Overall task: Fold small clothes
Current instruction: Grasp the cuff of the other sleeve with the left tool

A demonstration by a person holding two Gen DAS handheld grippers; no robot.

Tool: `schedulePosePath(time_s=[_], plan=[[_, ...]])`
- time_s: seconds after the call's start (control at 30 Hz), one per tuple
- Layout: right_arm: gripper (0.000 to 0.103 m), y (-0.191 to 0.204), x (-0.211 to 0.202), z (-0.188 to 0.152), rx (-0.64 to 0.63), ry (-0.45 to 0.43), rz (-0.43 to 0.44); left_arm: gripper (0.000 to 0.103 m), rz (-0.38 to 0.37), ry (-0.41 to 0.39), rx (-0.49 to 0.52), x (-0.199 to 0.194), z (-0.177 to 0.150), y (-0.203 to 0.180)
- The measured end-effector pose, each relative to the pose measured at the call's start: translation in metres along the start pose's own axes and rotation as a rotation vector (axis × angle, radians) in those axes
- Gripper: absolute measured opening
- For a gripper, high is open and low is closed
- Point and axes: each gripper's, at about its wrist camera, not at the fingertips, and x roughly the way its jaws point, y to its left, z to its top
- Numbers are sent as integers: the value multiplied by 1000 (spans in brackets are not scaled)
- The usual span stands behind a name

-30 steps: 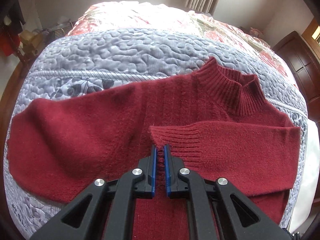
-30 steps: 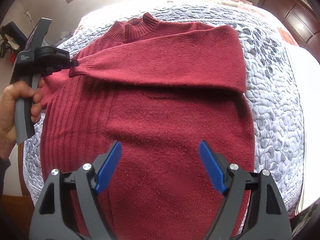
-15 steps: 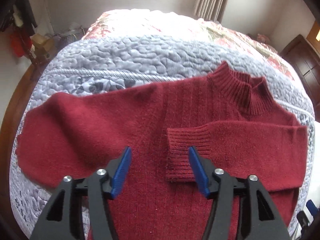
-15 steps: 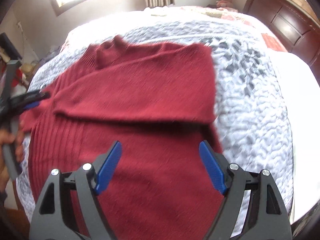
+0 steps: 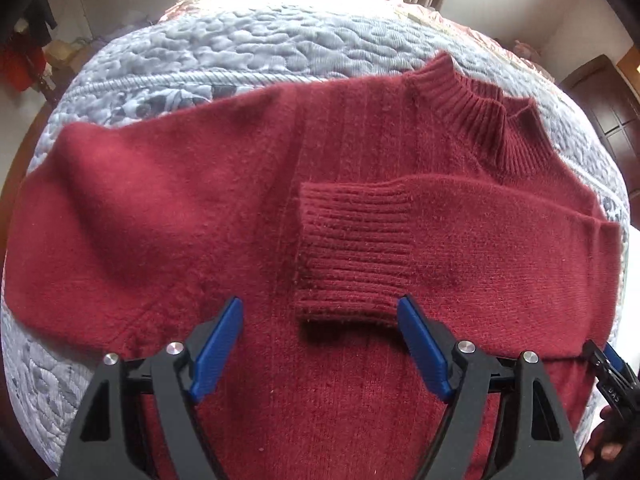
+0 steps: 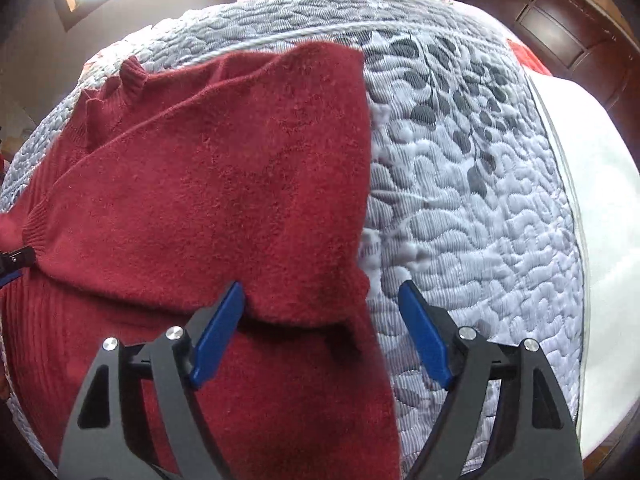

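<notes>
The dark red sweater [image 5: 224, 208] lies face up on the quilted grey bed cover [image 5: 248, 48], with its collar [image 5: 476, 116] toward the far side of the bed. Starting from the left, one sleeve [image 5: 100, 200] is stretched out flat to the side and is not folded yet; it reaches close to the edge of the cover, so if it is pulled carelessly it could slide off or drag the body of the sweater out of line. The left tool [image 5: 320, 344] hovers just above the chest with its blue pads wide apart and nothing between them. Just in front of it lies the ribbed cuff [image 5: 352, 252] of the other sleeve, which is folded across the chest. The knit is soft and thick, so I think a low pass of this tool could catch the cuff and undo the fold. Further right, the right tool [image 6: 320, 340] is also wide apart and empty, over the folded edge [image 6: 352, 216] at the shoulder side. There the fabric bulges a little, and a pinch that takes only the upper layer would probably lift the sleeve alone and leave a wrinkle below.
</notes>
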Motion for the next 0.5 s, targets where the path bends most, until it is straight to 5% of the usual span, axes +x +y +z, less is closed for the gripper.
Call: schedulePosePath(time_s=[0.2,0.4,0.5], plan=[[82,39,-50,6,-61,-35,42,96,-170,-141,-305,-80,-17,112],[82,129,-71,-1,-183,5,134,99,-156,-255,-892,-105,-77,327],[82,183,-73,-11,-248,26,171,99,-224,-252,-1133,-81,-101,415]])
